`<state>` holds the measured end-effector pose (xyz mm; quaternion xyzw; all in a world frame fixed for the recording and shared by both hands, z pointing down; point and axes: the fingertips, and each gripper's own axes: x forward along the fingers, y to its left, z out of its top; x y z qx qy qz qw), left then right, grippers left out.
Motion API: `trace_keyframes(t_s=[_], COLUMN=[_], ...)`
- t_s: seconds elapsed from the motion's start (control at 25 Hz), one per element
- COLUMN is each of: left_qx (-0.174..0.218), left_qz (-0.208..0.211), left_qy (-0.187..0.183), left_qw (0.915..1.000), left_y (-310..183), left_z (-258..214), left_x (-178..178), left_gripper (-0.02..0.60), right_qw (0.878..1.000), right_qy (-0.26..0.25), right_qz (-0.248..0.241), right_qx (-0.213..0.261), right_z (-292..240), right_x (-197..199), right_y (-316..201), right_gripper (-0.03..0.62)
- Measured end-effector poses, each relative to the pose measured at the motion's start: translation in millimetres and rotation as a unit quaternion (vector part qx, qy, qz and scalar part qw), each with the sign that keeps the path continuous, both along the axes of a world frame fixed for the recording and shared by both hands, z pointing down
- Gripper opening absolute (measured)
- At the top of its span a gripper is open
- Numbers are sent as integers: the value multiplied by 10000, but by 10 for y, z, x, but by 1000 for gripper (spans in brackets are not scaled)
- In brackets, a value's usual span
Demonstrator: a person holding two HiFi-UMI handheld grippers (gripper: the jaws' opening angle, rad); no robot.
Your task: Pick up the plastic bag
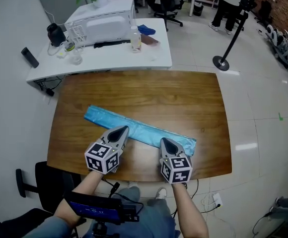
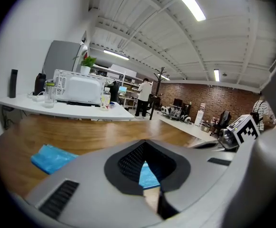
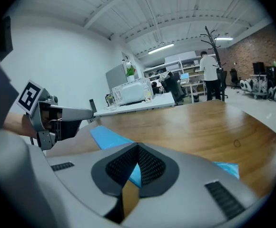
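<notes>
The blue plastic bag (image 1: 100, 117) is lying flat across the wooden desk (image 1: 149, 90), not yet lifted. The left gripper (image 1: 122, 130) is pinching its near edge with fingers closed, and the right gripper (image 1: 164, 142) is clamping fingers shut near the right end. Only the raising is remaining.

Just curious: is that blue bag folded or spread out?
Folded, apparently: the blue plastic bag lies as a long narrow strip on the wooden table.
</notes>
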<state>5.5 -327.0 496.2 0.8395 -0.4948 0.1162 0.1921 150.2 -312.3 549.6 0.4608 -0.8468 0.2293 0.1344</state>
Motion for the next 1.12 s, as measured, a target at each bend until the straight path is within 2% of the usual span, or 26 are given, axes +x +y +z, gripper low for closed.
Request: trace_keyframes(t_s=[0.12, 0.48, 0.76, 0.96, 1.12], left_qx=[-133, -788, -1373, -1718, -1958], left_qz=[126, 289, 221, 84, 38], left_qy=[-59, -819, -1501, -1832, -1937], left_qw=[9998, 9931, 9788, 9679, 9613], left_y=[-91, -392, -526, -590, -620], left_z=[105, 554, 948, 1146, 1265], left_x=[-131, -815, -1387, -1642, -1726], left_gripper=[6, 6, 6, 6, 6], right_qw=[9997, 9944, 9876, 9815, 9772], right_qy=[50, 630, 967, 1363, 1616], right_qz=[203, 688, 995, 969, 853], right_qx=[-117, -499, -740, -937, -1078], right_z=[76, 354, 538, 629, 671], right_x=[-41, 145, 353, 473, 472], right_y=[-34, -78, -95, -129, -134], right_gripper=[3, 3, 3, 3, 3])
